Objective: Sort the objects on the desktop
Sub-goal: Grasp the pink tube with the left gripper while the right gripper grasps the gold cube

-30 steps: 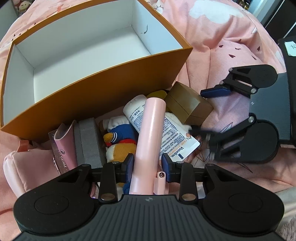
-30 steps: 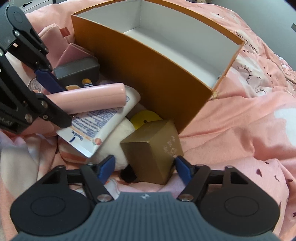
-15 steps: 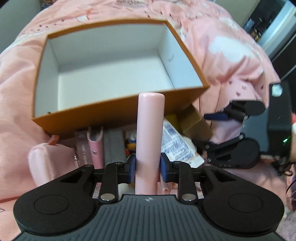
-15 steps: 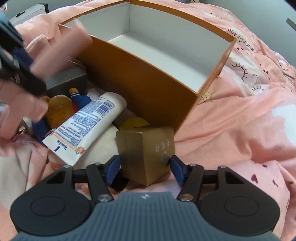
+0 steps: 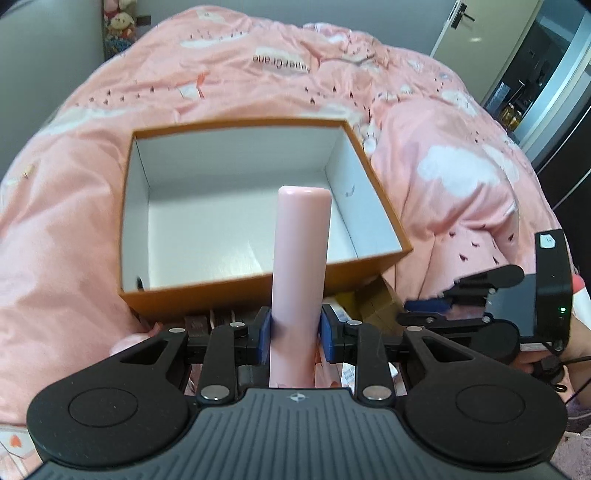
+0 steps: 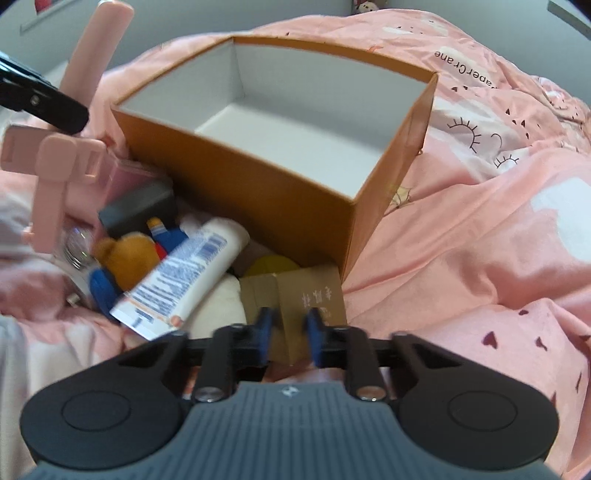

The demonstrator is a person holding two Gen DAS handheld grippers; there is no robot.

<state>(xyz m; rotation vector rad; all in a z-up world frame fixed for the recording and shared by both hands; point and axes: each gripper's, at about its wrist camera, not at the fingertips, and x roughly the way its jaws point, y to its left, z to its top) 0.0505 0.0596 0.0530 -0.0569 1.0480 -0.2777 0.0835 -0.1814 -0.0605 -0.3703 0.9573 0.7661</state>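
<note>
One orange box (image 6: 295, 192), one pink tube (image 5: 300, 266), one white tube (image 6: 184, 273), one gold carton (image 6: 295, 295) and one plush toy (image 6: 125, 258) are showing.

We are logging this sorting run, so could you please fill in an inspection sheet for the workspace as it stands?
Surface: pink quilt with cloud print, rumpled.
Job's things: orange box, open, white inside, nothing in it; pink tube held above the box's near wall; gold carton beside the box's corner.
Clutter: lotion tube, stuffed toy, grey block and yellow item piled against the box.
Grippers: left gripper shut on the pink tube; right gripper closing, gold carton between its fingers.
Cables: black cable by the right gripper.
Surroundings: doorway at right; soft toys far left.
</note>
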